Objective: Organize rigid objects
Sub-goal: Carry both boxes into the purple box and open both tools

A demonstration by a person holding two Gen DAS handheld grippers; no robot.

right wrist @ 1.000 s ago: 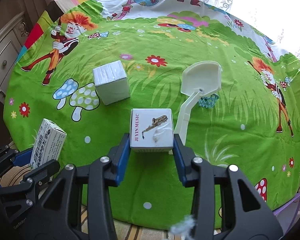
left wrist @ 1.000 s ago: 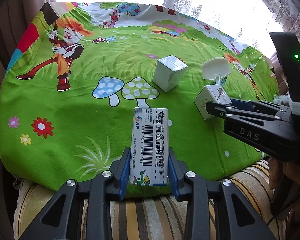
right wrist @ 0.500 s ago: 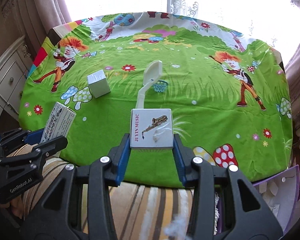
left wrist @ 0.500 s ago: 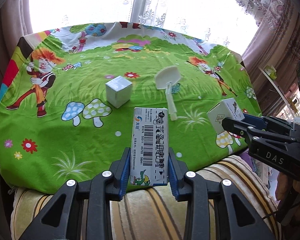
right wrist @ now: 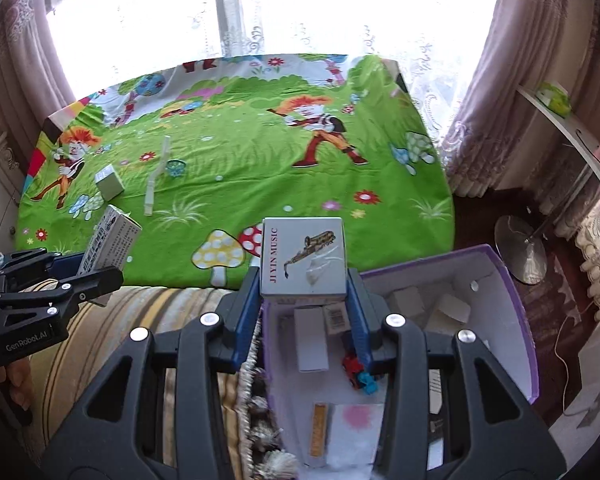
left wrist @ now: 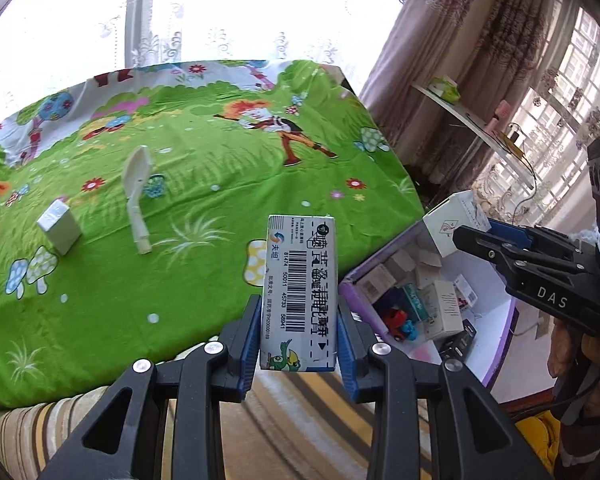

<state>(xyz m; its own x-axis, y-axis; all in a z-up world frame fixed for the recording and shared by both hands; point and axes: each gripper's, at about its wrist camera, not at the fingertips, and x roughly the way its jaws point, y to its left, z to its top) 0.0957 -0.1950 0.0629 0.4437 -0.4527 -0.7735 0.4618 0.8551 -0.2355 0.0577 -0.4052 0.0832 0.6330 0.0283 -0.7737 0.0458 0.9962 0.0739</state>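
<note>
My left gripper [left wrist: 298, 336] is shut on a tall white carton with a barcode [left wrist: 298, 292], held over the bed's near edge. My right gripper [right wrist: 304, 304] is shut on a white box printed with a saxophone [right wrist: 303, 258], above the near-left part of a purple bin [right wrist: 516, 292]. The same purple bin [left wrist: 380, 256] lies right of the barcode carton in the left wrist view, where the right gripper [left wrist: 466, 232] holds its box over it. On the green cartoon bedspread [left wrist: 204, 184] remain a small white cube box [left wrist: 60, 226] and a white scoop [left wrist: 136, 196].
The bin holds several small boxes and a red-and-blue toy [right wrist: 358, 370]. A striped cushion [right wrist: 140, 328] lies between bedspread and bin. Curtains, a bright window and a curved shelf [left wrist: 472, 120] are at the right. A dresser [right wrist: 0, 200] stands at the left.
Both grippers have swung right and pulled back from the bedspread with their boxes still gripped. The purple bin has come into view under the right gripper. The cube box and scoop stay put.
</note>
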